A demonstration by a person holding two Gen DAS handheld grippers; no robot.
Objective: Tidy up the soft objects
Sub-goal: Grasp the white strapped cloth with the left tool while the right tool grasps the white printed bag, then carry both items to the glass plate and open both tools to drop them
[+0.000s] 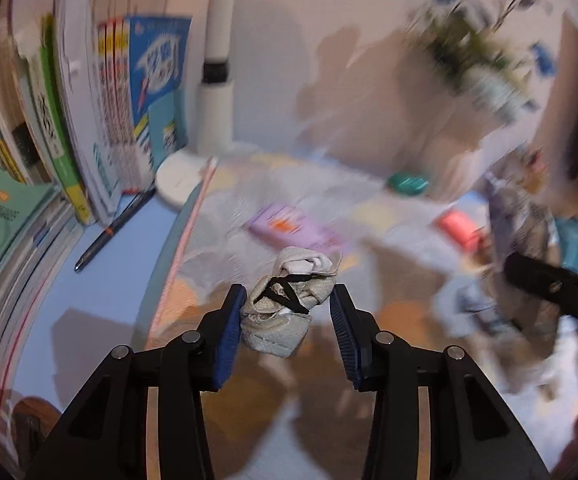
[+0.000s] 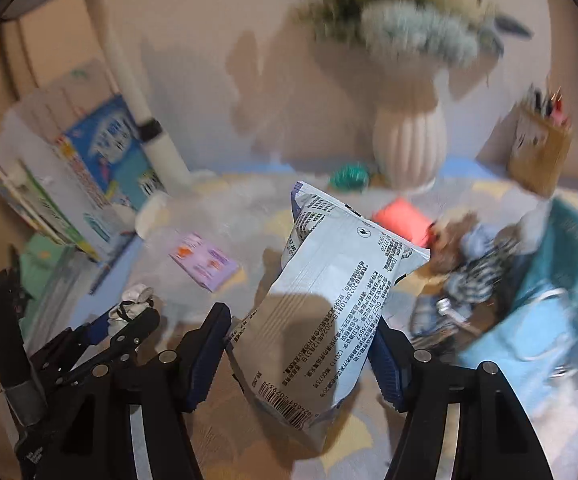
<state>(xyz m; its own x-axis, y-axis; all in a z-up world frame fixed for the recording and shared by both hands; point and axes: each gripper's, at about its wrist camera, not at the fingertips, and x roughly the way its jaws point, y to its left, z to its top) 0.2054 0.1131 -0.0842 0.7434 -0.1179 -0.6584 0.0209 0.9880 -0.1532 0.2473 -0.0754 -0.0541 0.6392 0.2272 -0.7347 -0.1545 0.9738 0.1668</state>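
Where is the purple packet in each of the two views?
Left wrist view: the purple packet lies on the table at the middle, just beyond the cloth bundle in the left tool.
Right wrist view: it lies left of the middle, to the left of the white bag.
Shared landmark: the white lamp post beside the books.

1. On the white-and-blue packet (image 2: 329,292) we read a barcode with the digits "207937" at its lower end, a date line "2023年10月1日-2024年12月31日", and "(2017)".
2. On the blue-covered book (image 1: 161,80) we saw large white characters, too blurred to read.
3. On the purple pack (image 2: 205,262) the print was illegible.
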